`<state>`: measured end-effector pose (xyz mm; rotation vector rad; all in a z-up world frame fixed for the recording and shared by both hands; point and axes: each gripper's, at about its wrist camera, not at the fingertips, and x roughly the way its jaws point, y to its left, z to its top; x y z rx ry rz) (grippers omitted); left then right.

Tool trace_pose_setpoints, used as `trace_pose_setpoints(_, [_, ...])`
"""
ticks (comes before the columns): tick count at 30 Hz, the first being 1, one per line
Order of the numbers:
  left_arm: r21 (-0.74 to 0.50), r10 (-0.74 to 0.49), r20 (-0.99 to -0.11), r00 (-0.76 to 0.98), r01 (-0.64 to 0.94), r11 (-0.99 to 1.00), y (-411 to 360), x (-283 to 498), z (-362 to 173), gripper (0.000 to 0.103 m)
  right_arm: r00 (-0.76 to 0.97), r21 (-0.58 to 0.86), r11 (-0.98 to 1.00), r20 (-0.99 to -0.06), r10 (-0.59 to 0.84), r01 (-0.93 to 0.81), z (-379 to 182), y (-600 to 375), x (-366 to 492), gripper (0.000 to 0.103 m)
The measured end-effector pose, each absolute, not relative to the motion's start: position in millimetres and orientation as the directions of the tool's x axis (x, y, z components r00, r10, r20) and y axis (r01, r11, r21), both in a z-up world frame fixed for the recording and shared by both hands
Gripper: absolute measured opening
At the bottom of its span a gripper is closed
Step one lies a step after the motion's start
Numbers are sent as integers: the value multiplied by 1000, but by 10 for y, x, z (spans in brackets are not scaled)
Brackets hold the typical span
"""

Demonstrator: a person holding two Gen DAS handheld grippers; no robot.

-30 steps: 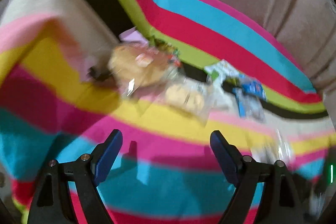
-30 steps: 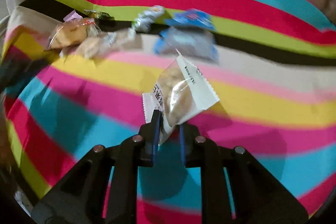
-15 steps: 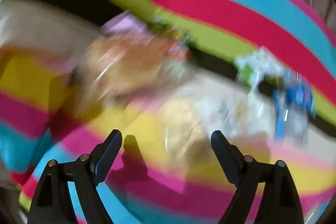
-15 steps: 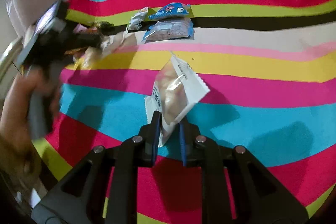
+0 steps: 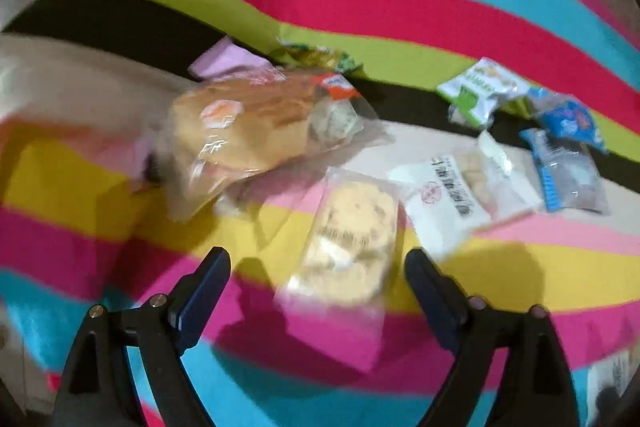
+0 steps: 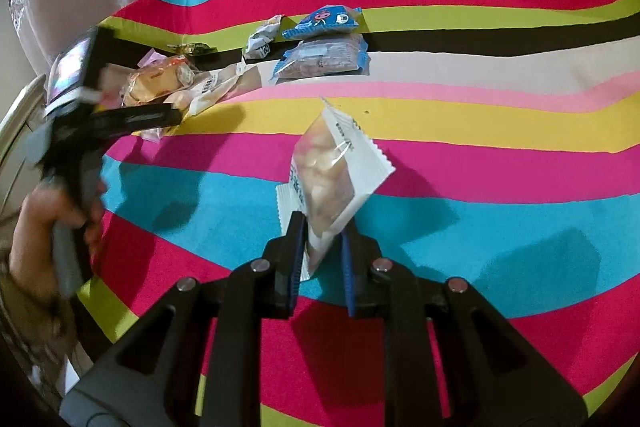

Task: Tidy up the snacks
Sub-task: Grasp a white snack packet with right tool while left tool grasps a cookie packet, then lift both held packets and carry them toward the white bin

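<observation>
— Since a second before, what had moved?

— Both hands had swung toward the pile. With my left gripper (image 5: 318, 267) I had come in close over the cookie packet (image 5: 348, 243), which had lain well ahead of the tips a second earlier and now sat between the jaws. They were wide and opening further, and the pads weren't touching it. My right gripper (image 6: 322, 239) kept its pinch on the white-edged snack pouch (image 6: 334, 171), held up clear of the striped cloth (image 6: 500, 167).

— How did the cookie packet look to handle?

— Light, I judged, with a thin, slippery film and brittle biscuit inside. The picture was blurred there, so the near edge may have been a flat seal; I couldn't be sure. I'd have taken it across the narrow sides, gently, or by that seal.

— And where did it lie?

— On the yellow and pink stripes, just beside the white sachet (image 5: 448, 199), with the bread bag (image 5: 248, 131) behind and to the left.
</observation>
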<state>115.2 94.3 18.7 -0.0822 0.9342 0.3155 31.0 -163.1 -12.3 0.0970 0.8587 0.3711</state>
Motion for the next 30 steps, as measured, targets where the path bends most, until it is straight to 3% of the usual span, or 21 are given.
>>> trace_pose_setpoints(1, [38, 202, -804, 559, -292, 956, 994, 1197, 152, 87, 595, 227, 933, -722, 354, -279, -122, -1624, 308, 20])
trace_pose_setpoints(3, [-17, 153, -790, 593, -271, 963, 1066, 1143, 154, 37, 595, 227, 933, -722, 353, -279, -123, -1624, 309, 20])
trace_pose_setpoints(4, [23, 181, -790, 586, -267, 964, 1067, 1059, 150, 36, 595, 228, 933, -721, 355, -279, -123, -1627, 310, 20])
trace_pose_setpoints(6, [-53, 92, -793, 602, -220, 974, 1125, 867, 129, 35, 594, 235, 931, -719, 360, -279, -126, -1635, 310, 20])
trace_pose_setpoints(14, [-77, 42, -714, 699, -138, 987, 794, -315, 129, 35, 592, 244, 928, -717, 367, -280, -122, -1650, 301, 19])
trace_pose_setpoints(21, [-15, 20, -677, 735, -41, 999, 436, -607, 362, 36, 627, 300, 926, -683, 375, -228, -31, -1799, -181, 17])
trace_pose_setpoints(30, [-39, -33, -649, 760, 10, 999, 82, -969, 587, 36, 698, 275, 938, -629, 342, -212, 431, -2005, -940, 16])
